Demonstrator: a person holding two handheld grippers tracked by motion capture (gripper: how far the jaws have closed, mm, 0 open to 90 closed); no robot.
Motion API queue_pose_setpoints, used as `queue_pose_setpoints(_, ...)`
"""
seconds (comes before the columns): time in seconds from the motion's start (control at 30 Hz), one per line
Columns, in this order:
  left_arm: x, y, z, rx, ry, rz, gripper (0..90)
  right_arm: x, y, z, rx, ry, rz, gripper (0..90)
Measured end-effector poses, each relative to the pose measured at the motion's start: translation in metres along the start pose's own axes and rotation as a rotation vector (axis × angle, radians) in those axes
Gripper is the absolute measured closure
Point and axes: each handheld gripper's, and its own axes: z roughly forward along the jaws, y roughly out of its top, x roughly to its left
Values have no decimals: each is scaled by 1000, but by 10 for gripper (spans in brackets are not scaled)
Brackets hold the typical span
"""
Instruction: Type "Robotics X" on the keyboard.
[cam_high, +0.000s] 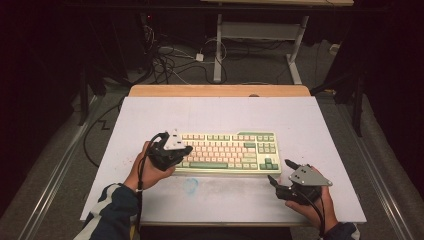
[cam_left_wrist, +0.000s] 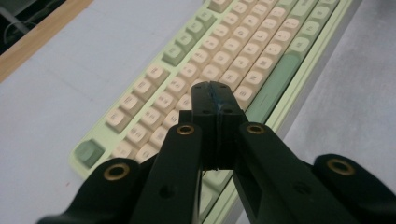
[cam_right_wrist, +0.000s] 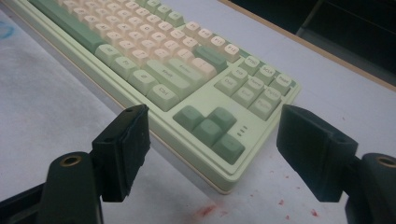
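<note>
Left gripper (cam_high: 181, 150) over the left end of the keyboard (cam_high: 227, 152), held in the left hand (cam_high: 150, 170), jaws pressed together with no gap and nothing between them, as the left gripper view confirms (cam_left_wrist: 215, 100). Directly beneath and ahead of those closed tips, cream letter keys (cam_left_wrist: 219, 65); off to one side of the tips, the long green space bar (cam_left_wrist: 275, 86); near the base of the jaws, a single green corner key (cam_left_wrist: 88, 151). Whether the tips touch the keys or hang just above them: cannot tell. Right gripper (cam_high: 281, 172) just off the keyboard's near right corner, held in the right hand (cam_high: 312, 207), jaws spread wide and empty, a grey three-cornered plate (cam_high: 309, 176) on top. Seen along the right gripper (cam_right_wrist: 212, 154), the keyboard's corner lying between and just beyond the two open jaws, apart from both; cluster of green arrow keys (cam_right_wrist: 210, 128) nearest the gap, pale green navigation keys (cam_right_wrist: 254, 86) a little farther ahead. Under both grippers, a white table top (cam_high: 220, 195), with small red specks (cam_right_wrist: 280, 203) just ahead of the right jaw and a faint blue smudge (cam_high: 191, 185) between the two hands. Keyboard flat on the table, long edge facing the person.
</note>
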Motion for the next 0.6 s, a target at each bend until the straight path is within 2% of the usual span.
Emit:
queue_pose_setpoints(0.27,-13,-6,32,76,-32,28,876,0,-1,2,12,8,-6,269)
queue_pose_setpoints(0.47,-18,-14,49,125,-33,38,876,1,-3,4,28,14,-17,271)
queue_pose_setpoints(0.6,-20,-21,60,161,-15,61,876,1,-3,5,36,18,-19,272)
